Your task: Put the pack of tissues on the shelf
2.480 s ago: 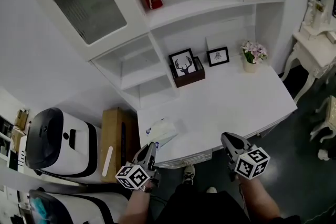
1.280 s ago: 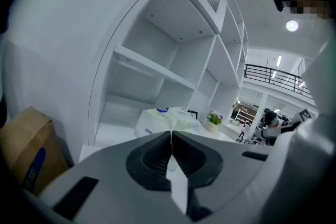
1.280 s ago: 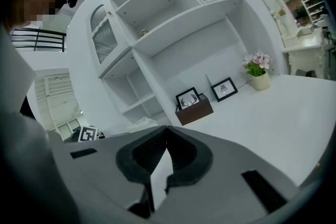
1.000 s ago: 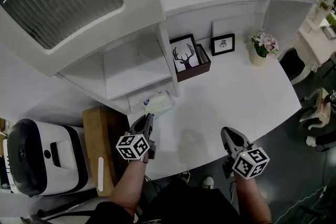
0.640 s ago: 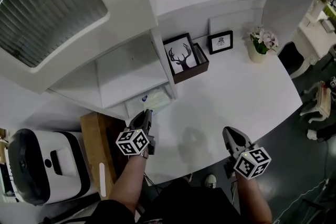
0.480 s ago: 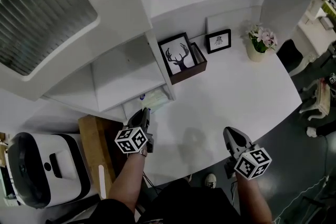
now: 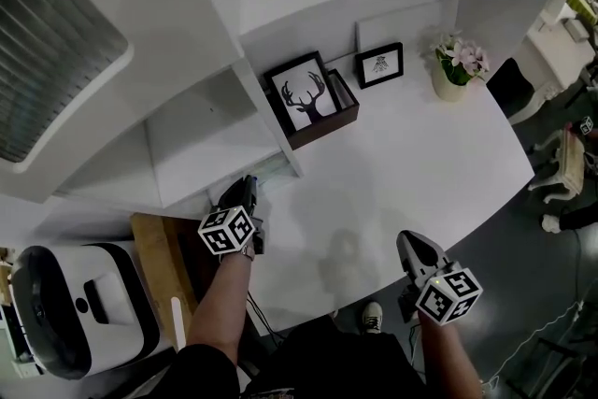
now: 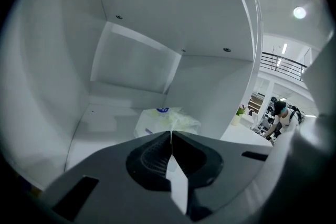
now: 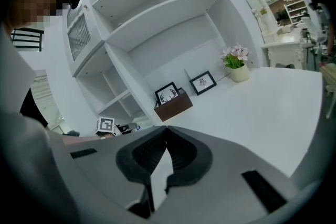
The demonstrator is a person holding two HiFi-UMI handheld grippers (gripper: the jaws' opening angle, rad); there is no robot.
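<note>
Pack position: pack of tissues (image 8: 168, 119) inside the lower shelf compartment (image 8: 100, 126), directly ahead of the left gripper (image 8: 171, 136), touching the jaw tips.
Pack bearing: straight forward from the jaws, slightly right of the compartment's middle, near the upright divider (image 8: 210, 94) on the right.
Pack long axis: appears to run away from the jaws toward the back wall; foreshortened, so not certain.
Pack support: seems to lie on or just over the compartment floor; contact with the floor cannot be told.
Left jaws: closed together on the near thin edge of the pack's wrapper.
Left arm pose: forearm stretched forward and up-left in the head view, jaw tips tucked under the shelf's front edge, marker cube outside the compartment.
Right jaws: right gripper (image 9: 167, 129) closed, nothing between the jaws.
Right arm pose: held low over the front edge of the desk (image 7: 420, 163), jaws aimed toward the deer picture (image 7: 301, 96); well apart from the pack.
Nearer hand: left, already on the pack; right plays no part.
Step judged: placement nearly complete; release pending.
Next move calls for: opening the left jaws, then a straight pull-back along the jaw line.
Risk: wrapper catching on a jaw and dragging the pack back out.
</note>
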